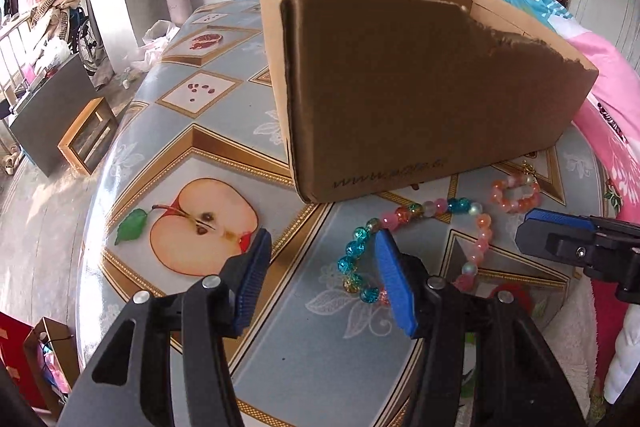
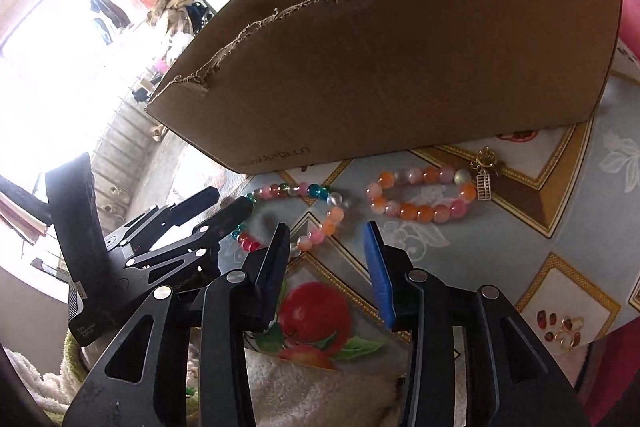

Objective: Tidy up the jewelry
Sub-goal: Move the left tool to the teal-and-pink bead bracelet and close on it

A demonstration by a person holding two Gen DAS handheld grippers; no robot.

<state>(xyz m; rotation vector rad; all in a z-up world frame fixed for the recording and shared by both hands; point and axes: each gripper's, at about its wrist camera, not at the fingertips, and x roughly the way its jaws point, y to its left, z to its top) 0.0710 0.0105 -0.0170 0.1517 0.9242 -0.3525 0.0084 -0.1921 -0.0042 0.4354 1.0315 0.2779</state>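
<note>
Left gripper (image 1: 320,243) with fingers (image 1: 256,263) parted and nothing between them, hovering over the worktop (image 1: 224,163). Right-hand blue pad overlapping the near side of the multicoloured bead bracelet (image 1: 420,211) in the left wrist view; contact cannot be told. Left-hand pad over the edge of the printed halved apple (image 1: 200,227).

Right gripper (image 2: 326,227) also with fingers (image 2: 376,267) spread apart, empty, pointing down at the worktop (image 2: 580,227) just short of the multicoloured bead bracelet (image 2: 316,203). Its tip (image 1: 560,231) seen from the left wrist at the right edge, just beside the bracelet's pink beads. Left gripper (image 2: 224,207) seen from the right wrist at the left, over the bracelet's teal end.

Multicoloured bracelet lying flat in an open loop: teal, pink, orange and clear beads. Beside it, to the right and apart, the orange and pink bead bracelet (image 2: 420,195) with a small gold charm (image 2: 484,171); same piece (image 1: 516,193) small in the left wrist view, close to the box.

Just behind both bracelets, a cardboard box (image 1: 400,87) with a torn upper edge, standing on the worktop; interior not visible. Small gold rings (image 2: 570,333) at the near right of the worktop, well apart from the bracelets. White towel (image 2: 320,387) under the right gripper at the worktop's near edge. Pink and blue bedding (image 1: 600,67) behind the box on the right.
</note>
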